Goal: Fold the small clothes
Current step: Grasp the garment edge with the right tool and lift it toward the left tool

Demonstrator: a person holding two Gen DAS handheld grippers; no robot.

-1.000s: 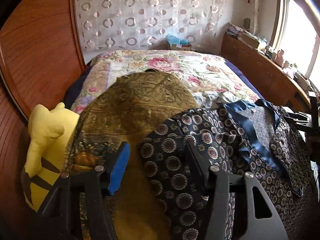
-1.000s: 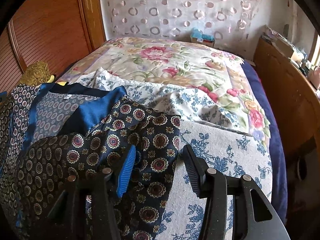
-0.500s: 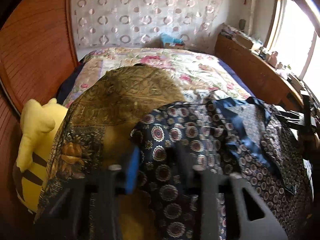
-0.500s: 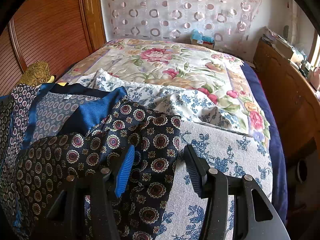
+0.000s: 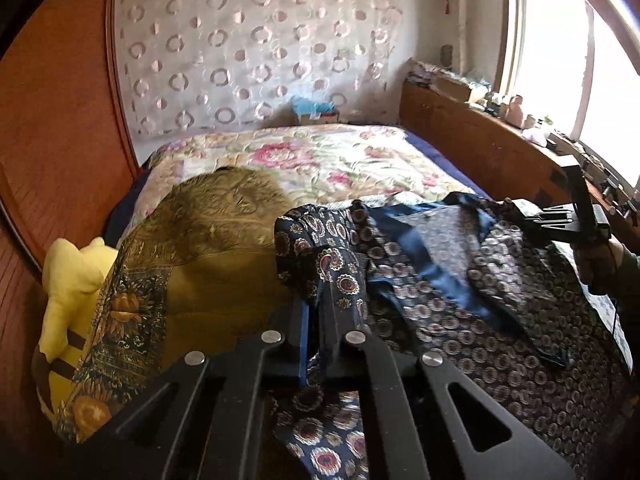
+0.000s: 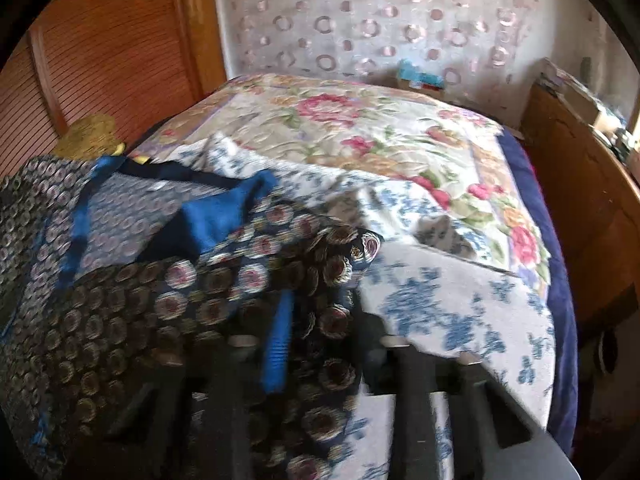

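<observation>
A dark navy garment (image 5: 460,292) with round medallion print and a blue lining lies spread on the bed. My left gripper (image 5: 316,320) is shut on its left corner, and the cloth bunches up between the jaws. In the right wrist view the same garment (image 6: 168,280) fills the left side. My right gripper (image 6: 320,320) is blurred; its blue pad (image 6: 278,344) and dark finger sit close together with the garment's right corner between them. The right gripper also shows in the left wrist view (image 5: 560,220), held by a hand.
A gold patterned cloth (image 5: 200,248) and a yellow plush toy (image 5: 68,280) lie to the left. A white cloth with blue flowers (image 6: 452,304) lies under the garment on the right. The floral bedspread (image 5: 320,160) stretches back to the curtain. A wooden ledge (image 5: 480,144) runs along the right.
Both grippers were open over the garment's corners; the left has closed on its corner and the right jaws have drawn together on theirs. The cloth has bunched up at the left.
</observation>
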